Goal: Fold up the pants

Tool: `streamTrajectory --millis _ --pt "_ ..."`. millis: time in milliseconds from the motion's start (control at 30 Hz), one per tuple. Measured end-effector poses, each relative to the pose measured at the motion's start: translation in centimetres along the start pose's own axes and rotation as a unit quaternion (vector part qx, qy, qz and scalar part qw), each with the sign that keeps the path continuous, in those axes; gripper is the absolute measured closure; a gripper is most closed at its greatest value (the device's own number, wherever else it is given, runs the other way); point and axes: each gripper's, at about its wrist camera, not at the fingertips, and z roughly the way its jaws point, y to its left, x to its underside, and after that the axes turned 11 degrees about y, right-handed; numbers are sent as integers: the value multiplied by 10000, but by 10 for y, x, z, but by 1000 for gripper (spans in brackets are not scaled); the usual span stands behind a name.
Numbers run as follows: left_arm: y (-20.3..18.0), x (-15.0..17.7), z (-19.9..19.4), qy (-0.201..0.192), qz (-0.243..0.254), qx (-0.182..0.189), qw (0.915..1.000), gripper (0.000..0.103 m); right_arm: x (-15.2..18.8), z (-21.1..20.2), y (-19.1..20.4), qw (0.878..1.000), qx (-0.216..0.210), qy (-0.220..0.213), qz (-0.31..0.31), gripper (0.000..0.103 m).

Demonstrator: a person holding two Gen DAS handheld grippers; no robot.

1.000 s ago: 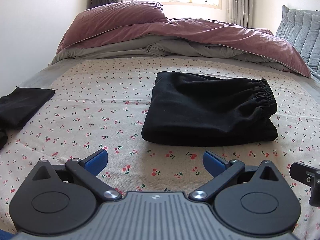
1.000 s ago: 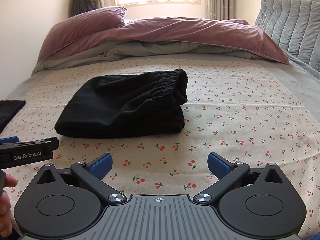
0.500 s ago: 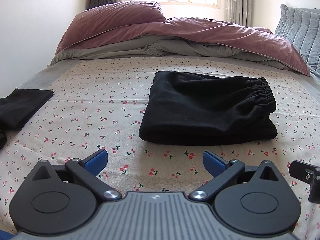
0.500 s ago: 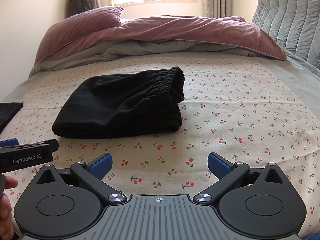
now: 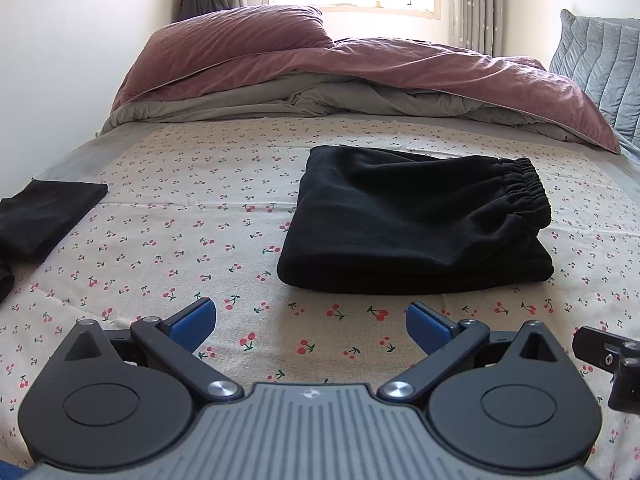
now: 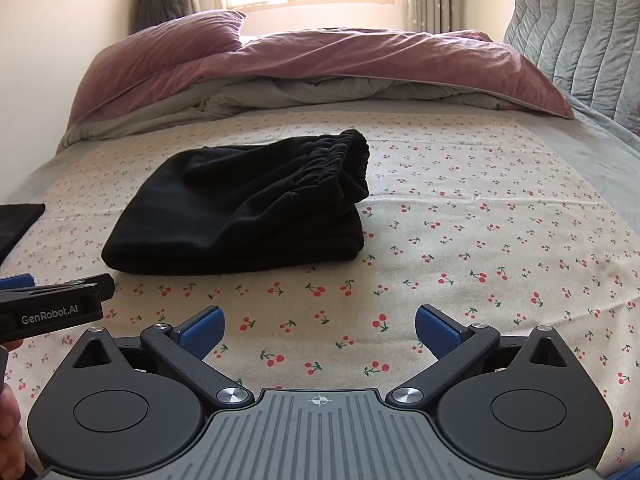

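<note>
On the cherry-print sheet [image 5: 192,240], the black pants [image 5: 412,232] lie folded into a compact stack, elastic waistband [image 5: 524,188] on top at the stack's right end. In the right wrist view the pants [image 6: 240,224] sit left of centre, waistband [image 6: 340,160] raised and bunched.

Left gripper [image 5: 310,318]: jaws wide apart, holding nothing, blue pads [image 5: 192,318] over bare sheet just short of the stack's near edge. No contact with the pants.

Right gripper [image 6: 318,326]: jaws wide apart, holding nothing, blue pads [image 6: 436,330] over bare sheet, near the stack's right front corner but clear of it.

Each gripper shows at the edge of the other's view; they are side by side.

A second folded black garment [image 5: 44,212] lies at the left edge of the sheet, well apart from the pants. A mauve duvet [image 5: 360,68] and pillow [image 5: 240,36] are heaped at the far end; a grey quilted cushion [image 6: 580,44] stands at far right.
</note>
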Motion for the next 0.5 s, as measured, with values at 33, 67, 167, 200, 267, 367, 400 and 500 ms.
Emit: streamTrajectory --millis 33,67,167,200,267,367,400,500 --pt "0 0 0 2 4 -5 10000 2 0 0 0 10000 2 0 -1 1" --pt "0 0 0 7 6 -5 10000 2 0 0 0 10000 0 2 0 1" --pt "0 0 1 27 5 26 10000 2 0 0 0 10000 -4 3 1 1" --pt "0 0 1 30 5 37 10000 2 0 0 0 10000 1 2 1 1" --pt "1 -1 1 34 13 61 10000 2 0 0 0 10000 0 4 -3 1" --pt "1 -1 1 35 9 59 10000 2 0 0 0 10000 5 6 -8 1" --pt "1 -1 1 36 5 62 10000 2 0 0 0 10000 5 5 -10 1" --pt "0 -1 0 37 6 79 10000 2 0 0 0 10000 16 4 -15 1"
